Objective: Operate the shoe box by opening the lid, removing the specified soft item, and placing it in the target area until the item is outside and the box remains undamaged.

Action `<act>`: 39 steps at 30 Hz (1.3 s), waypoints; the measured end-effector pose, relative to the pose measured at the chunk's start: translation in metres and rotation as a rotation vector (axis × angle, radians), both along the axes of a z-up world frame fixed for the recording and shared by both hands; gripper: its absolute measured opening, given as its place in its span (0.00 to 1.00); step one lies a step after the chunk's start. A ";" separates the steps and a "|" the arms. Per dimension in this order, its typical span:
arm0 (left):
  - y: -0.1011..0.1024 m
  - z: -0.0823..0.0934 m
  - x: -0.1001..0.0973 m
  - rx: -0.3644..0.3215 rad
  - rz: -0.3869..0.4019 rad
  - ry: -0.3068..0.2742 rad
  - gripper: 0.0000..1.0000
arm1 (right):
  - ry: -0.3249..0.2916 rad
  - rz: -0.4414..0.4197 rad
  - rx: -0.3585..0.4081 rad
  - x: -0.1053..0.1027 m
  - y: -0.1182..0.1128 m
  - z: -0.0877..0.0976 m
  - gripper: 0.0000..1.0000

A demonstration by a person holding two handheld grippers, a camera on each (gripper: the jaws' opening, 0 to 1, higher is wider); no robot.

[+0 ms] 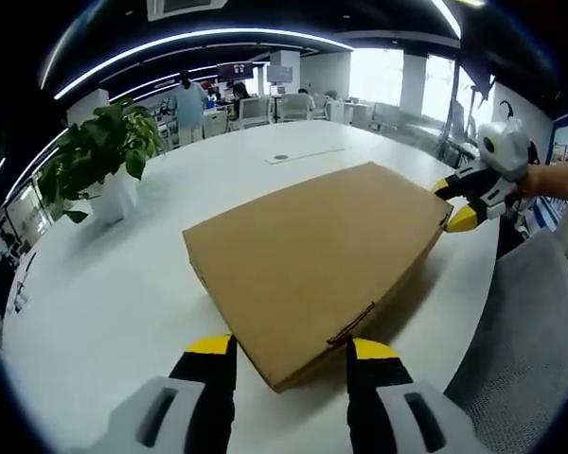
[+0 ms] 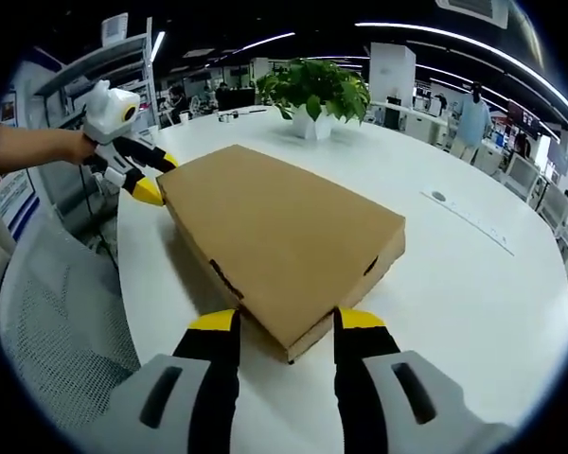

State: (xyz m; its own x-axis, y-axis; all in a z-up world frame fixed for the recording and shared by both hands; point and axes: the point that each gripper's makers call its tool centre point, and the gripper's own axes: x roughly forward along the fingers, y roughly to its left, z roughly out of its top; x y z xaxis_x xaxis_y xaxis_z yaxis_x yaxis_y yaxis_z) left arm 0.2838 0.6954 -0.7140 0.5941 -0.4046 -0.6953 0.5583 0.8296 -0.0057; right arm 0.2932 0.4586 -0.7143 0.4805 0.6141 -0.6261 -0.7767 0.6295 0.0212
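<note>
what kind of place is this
Most likely an open-plan office: a large white table with a cardboard box and a potted plant, rows of office chairs and desks behind it, and long strip ceiling lights.

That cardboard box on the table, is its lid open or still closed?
Closed. The shoe box lies flat on the white table with its lid flush on top, no gap showing. What is inside cannot be told.

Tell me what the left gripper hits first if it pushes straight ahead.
The left gripper would meet the near corner of the closed shoe box, which already sits between its open jaws; the remaining gap looks small, though depth is uncertain.
</note>
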 end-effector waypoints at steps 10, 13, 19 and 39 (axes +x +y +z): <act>0.002 0.004 -0.011 0.002 0.015 0.000 0.45 | -0.001 0.011 0.005 -0.011 0.007 0.000 0.34; 0.003 0.005 -0.014 0.002 0.019 -0.001 0.45 | -0.003 0.013 0.009 -0.012 0.009 0.000 0.34; 0.003 0.006 -0.015 0.009 0.021 0.008 0.45 | -0.006 0.019 0.010 -0.013 0.010 0.000 0.34; 0.004 0.012 -0.016 0.008 0.035 0.033 0.47 | -0.004 0.016 0.030 -0.014 0.010 0.009 0.35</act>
